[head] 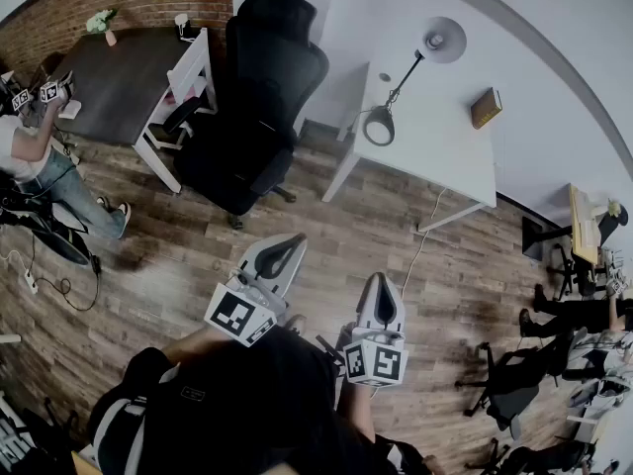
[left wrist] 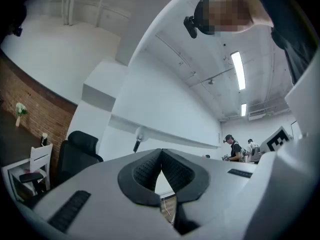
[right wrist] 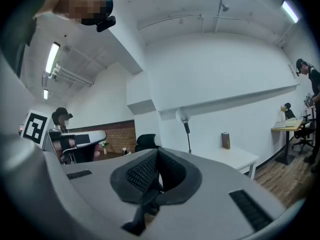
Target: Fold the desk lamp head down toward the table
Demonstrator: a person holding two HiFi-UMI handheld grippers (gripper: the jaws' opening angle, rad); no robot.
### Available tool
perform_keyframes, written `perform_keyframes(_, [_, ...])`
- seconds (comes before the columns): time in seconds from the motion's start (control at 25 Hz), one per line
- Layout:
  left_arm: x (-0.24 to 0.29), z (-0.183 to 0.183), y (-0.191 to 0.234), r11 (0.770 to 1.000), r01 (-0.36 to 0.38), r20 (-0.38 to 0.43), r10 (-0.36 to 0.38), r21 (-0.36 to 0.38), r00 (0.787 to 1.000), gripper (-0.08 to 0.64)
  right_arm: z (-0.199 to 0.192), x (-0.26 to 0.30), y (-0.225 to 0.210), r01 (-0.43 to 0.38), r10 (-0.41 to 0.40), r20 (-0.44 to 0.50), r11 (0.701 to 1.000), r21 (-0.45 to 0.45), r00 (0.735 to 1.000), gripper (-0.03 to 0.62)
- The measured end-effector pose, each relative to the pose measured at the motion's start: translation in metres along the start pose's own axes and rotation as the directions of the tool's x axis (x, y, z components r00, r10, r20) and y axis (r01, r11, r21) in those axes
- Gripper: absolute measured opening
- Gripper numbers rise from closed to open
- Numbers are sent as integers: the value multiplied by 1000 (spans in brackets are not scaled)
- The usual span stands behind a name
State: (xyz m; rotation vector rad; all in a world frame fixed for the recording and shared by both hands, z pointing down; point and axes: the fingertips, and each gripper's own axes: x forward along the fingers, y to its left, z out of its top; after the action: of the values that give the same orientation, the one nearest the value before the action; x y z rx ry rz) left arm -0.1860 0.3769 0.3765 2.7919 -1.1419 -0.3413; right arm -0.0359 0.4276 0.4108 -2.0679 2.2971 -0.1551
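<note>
The desk lamp [head: 410, 75] stands on the white desk [head: 445, 156] at the far right of the room, with a round base [head: 379, 125], a thin dark arm and a white dome head [head: 443, 40] raised up. Both grippers are far from it, close to my body over the wooden floor. My left gripper [head: 284, 248] is shut and empty, and so is my right gripper [head: 382, 293]. In the left gripper view the lamp [left wrist: 137, 138] shows small above the shut left gripper [left wrist: 161, 155]. The right gripper view has the lamp [right wrist: 184, 120] upright beyond the shut right gripper [right wrist: 157, 156].
A black office chair [head: 257, 97] stands between me and the desk's left end. A brown book [head: 486, 107] stands on the desk near the wall. A dark table [head: 119, 77] and a white chair [head: 183, 87] are at the back left. People work at the room's left and right edges.
</note>
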Motion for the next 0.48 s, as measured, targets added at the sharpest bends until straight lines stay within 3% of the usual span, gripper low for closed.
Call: perform_keyframes(0.48, [3, -6, -3, 1000, 3, -12, -4, -10, 1000, 26, -4, 1, -2, -8, 8, -11, 1000, 6, 1000, 12])
